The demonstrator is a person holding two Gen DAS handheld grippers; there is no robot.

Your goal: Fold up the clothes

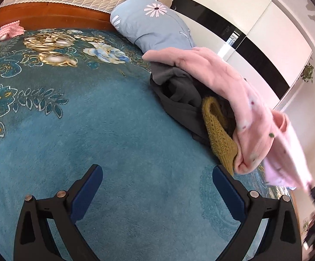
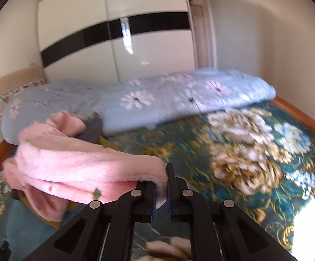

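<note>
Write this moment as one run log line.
right tool: shut on pink fleece garment | left tool: open, empty | clothes pile: unfolded

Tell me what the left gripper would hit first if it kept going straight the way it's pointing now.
Most likely the bare teal blanket. The left gripper is open and angled down at it, with nothing between its fingers. The clothes pile sits off to the right, though depth is hard to judge.
</note>
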